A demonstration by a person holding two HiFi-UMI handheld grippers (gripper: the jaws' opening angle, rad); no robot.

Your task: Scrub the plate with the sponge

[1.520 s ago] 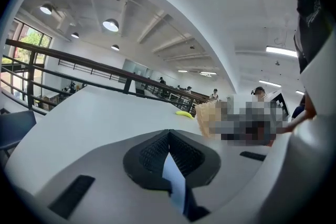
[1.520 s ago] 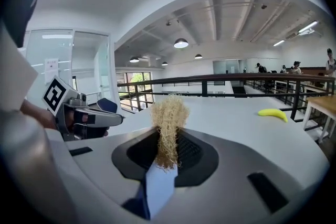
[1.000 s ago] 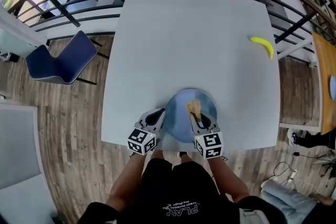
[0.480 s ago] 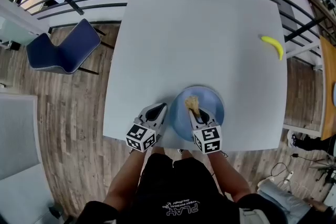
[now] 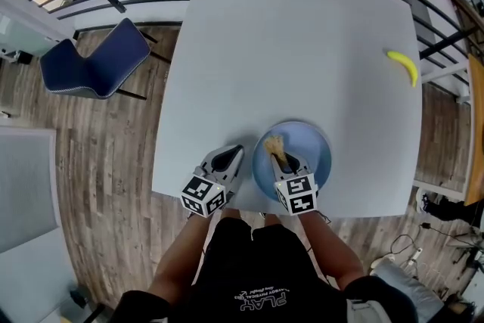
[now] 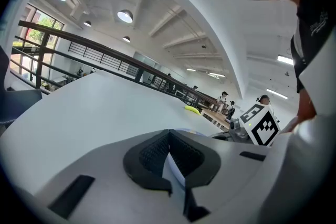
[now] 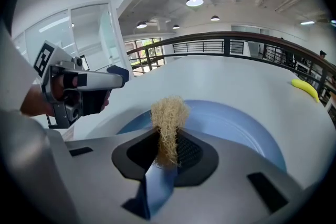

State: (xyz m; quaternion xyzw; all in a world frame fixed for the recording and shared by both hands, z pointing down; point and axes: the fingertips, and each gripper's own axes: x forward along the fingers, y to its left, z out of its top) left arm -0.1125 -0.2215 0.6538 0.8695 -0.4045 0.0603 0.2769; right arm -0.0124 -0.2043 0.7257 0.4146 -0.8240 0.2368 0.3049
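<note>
- The right tool (image 5: pixel 280 159), clamped on the sponge (image 5: pixel 275 144), has slid it from the middle of the plate (image 5: pixel 314 155) toward the left rim, so scrubbing looks under way.
- The left tool (image 5: pixel 231 156), closed and empty, now sits just beside the plate on the table (image 5: pixel 302 49), no longer touching the rim. Unsteadied, the plate may slide.

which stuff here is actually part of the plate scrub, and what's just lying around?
In the job:
- plate
- sponge
- right gripper, shut on the sponge over the plate

Lying about:
- banana, far right on the table
- blue chair, on the floor
- left gripper, jaws together, left of the plate
</note>
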